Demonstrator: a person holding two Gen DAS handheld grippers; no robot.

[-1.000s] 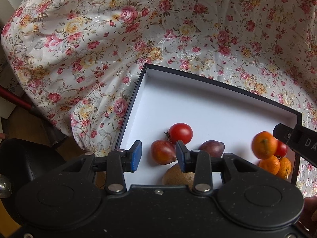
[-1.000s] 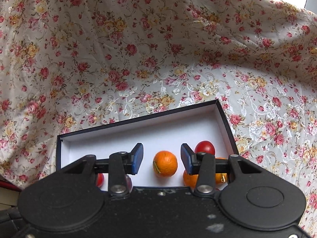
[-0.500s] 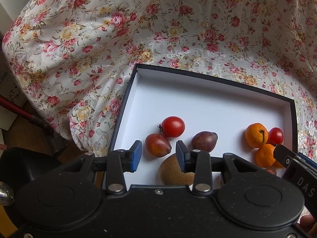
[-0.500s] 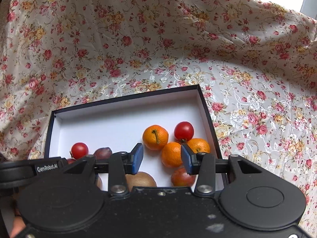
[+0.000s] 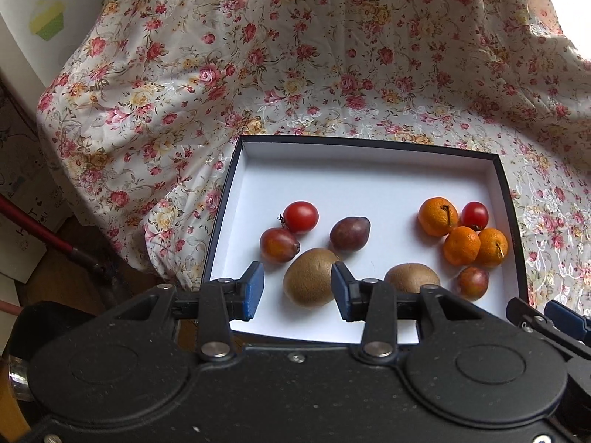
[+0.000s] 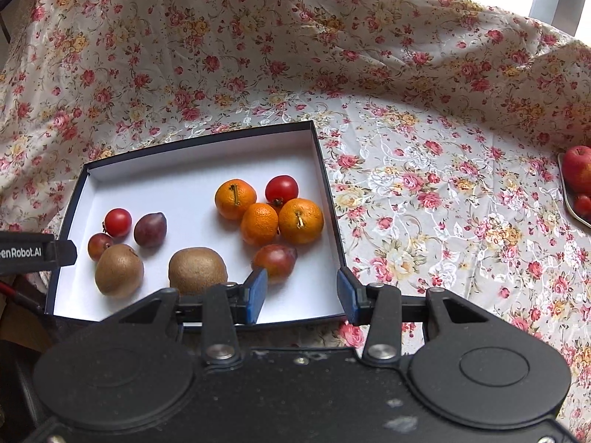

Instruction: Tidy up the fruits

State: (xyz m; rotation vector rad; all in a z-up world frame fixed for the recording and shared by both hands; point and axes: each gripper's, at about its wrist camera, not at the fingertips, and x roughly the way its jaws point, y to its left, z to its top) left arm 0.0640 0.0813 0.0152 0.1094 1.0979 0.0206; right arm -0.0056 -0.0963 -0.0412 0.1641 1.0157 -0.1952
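Note:
A black box [image 5: 508, 199] [image 6: 328, 192] with a white floor holds the fruit. On its left lie a tomato [image 5: 302, 216] [image 6: 118, 222], two plums [image 5: 349, 233] [image 5: 279, 245] and a kiwi [image 5: 311, 277] [image 6: 119, 269]. A second kiwi [image 5: 412, 277] [image 6: 197, 269] lies mid-front. At the right, three tangerines [image 5: 461, 245] [image 6: 301, 220] cluster with a tomato [image 5: 474, 215] [image 6: 281, 189] and a plum [image 5: 472, 282] [image 6: 275, 260]. My left gripper [image 5: 297, 291] hangs open over the front left kiwi, holding nothing. My right gripper [image 6: 301, 295] is open above the box's front right corner.
Floral cloth [image 5: 332, 74] [image 6: 443, 184] covers the table and rises behind it. A tray [image 6: 570, 203] with a red apple [image 6: 578, 164] and a small red fruit [image 6: 583, 205] sits at the far right edge. Cardboard boxes [image 5: 22, 184] stand off the table's left side.
Both grippers have pulled back and up from the box. The tangerine that hung between the right gripper's fingers now rests in the right cluster; more of the box shows in both views.

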